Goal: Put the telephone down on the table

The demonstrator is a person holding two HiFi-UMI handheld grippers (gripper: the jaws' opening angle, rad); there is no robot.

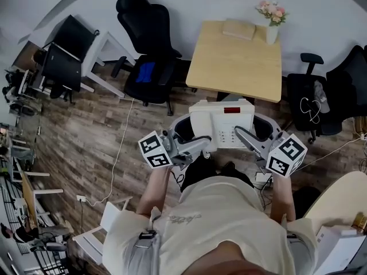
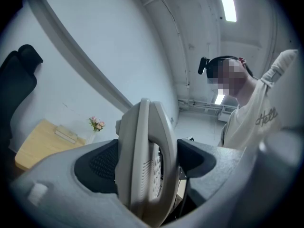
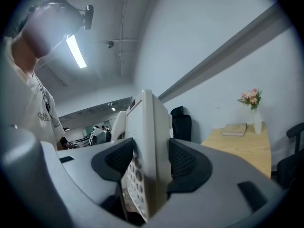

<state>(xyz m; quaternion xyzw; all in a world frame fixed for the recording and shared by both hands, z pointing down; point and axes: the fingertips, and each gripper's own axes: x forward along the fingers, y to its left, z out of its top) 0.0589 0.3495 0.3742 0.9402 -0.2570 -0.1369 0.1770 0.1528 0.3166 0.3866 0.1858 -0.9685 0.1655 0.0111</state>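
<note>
You hold the telephone (image 1: pixel 222 125) in the air between both grippers, its keypad up and its far edge close to the near edge of the table (image 1: pixel 229 67) at 12 o'clock. From above, it seems still short of that edge, though the steep view makes this hard to judge.

The left gripper (image 1: pixel 199 144) has its jaws clamped on the telephone's left edge at 9 o'clock. The right gripper (image 1: pixel 243 135) is clamped on the right edge at 3 o'clock.

The near part of the table is bare. A book (image 1: pixel 239 28) and a vase of flowers (image 1: pixel 271 23) sit along its far edge, at 12 and 1 o'clock. A black chair (image 1: pixel 150 50) stands off the table's left edge at 10 o'clock, and another chair (image 1: pixel 307 99) is at 2 o'clock.
</note>
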